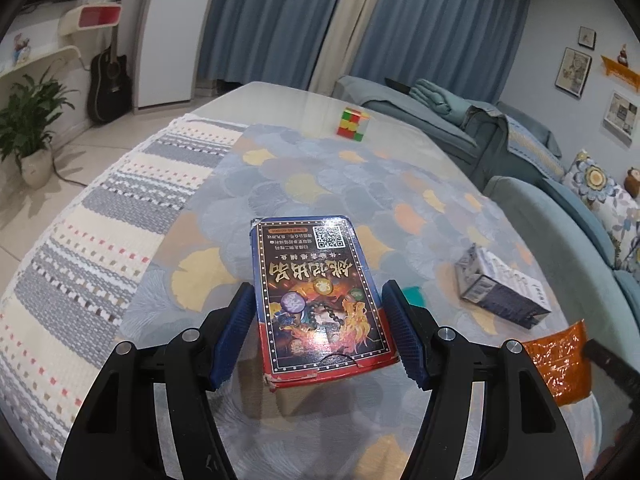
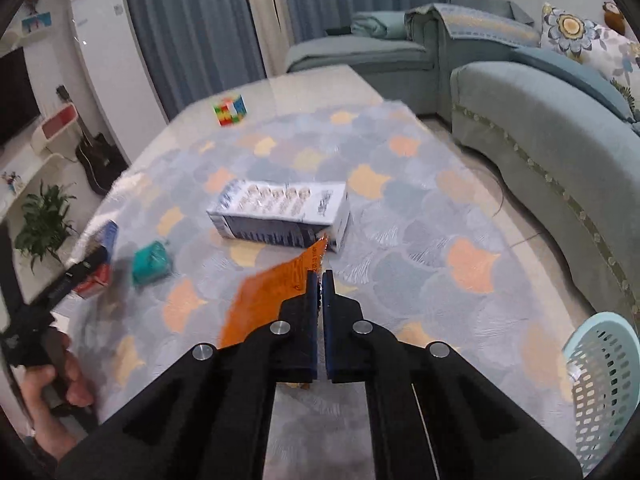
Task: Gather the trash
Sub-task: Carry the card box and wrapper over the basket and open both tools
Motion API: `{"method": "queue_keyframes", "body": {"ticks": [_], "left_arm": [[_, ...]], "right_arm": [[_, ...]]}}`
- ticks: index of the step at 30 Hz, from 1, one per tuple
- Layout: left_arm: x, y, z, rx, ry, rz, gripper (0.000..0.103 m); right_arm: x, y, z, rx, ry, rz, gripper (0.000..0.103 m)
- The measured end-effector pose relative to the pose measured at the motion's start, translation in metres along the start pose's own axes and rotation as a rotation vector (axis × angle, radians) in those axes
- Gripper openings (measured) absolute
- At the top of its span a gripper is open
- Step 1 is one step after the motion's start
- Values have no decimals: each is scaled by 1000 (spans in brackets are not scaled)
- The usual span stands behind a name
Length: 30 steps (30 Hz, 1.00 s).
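Note:
In the left wrist view, my left gripper [image 1: 320,300] is open around a red and blue printed card box [image 1: 320,300] lying on the table; the left pad touches its edge, the right pad stands a little apart. In the right wrist view, my right gripper [image 2: 319,276] is shut on an orange plastic wrapper [image 2: 272,300], held above the table; the wrapper also shows in the left wrist view [image 1: 560,364]. A white and dark blue carton [image 2: 280,216] lies on its side beyond it and shows in the left wrist view [image 1: 500,292]. A small teal packet [image 2: 151,266] lies left.
A light blue perforated basket [image 2: 600,384] stands at the lower right beside the table. A colour cube [image 1: 353,124] sits at the far end of the patterned tablecloth [image 1: 340,176]. A blue sofa [image 2: 540,136] runs along the right. The left hand and gripper [image 2: 60,312] show at the left.

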State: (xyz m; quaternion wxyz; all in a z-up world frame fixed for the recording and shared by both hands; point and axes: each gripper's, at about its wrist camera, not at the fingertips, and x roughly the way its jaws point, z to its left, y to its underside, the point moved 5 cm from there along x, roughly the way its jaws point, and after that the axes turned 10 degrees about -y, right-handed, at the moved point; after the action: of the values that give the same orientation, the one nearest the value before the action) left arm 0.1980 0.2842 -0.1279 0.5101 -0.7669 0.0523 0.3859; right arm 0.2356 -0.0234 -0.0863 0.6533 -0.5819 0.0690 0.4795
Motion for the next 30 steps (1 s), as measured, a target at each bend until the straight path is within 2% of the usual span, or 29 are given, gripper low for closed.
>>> {"method": "queue_keyframes", "body": {"ticks": [3, 6, 13, 17, 22, 30], "left_arm": [[-20, 0, -6, -36, 63, -7, 63], [-45, -5, -26, -2, 110, -37, 63], [-102, 0, -106, 79, 316, -26, 63], [-123, 21, -164, 140, 417, 14, 63], [-144, 55, -238, 239, 507, 56, 63], [-150, 121, -338, 354, 625, 170, 63]], "right_arm": [[-28, -6, -2, -19, 13, -35, 1], [-57, -10, -6, -26, 30, -69, 1], [-121, -6, -36, 36, 58, -141, 1], [-163, 1, -62, 70, 105, -178, 1], [-211, 12, -104, 122, 171, -222, 1], [-252, 45, -180, 239, 269, -240, 1]]}}
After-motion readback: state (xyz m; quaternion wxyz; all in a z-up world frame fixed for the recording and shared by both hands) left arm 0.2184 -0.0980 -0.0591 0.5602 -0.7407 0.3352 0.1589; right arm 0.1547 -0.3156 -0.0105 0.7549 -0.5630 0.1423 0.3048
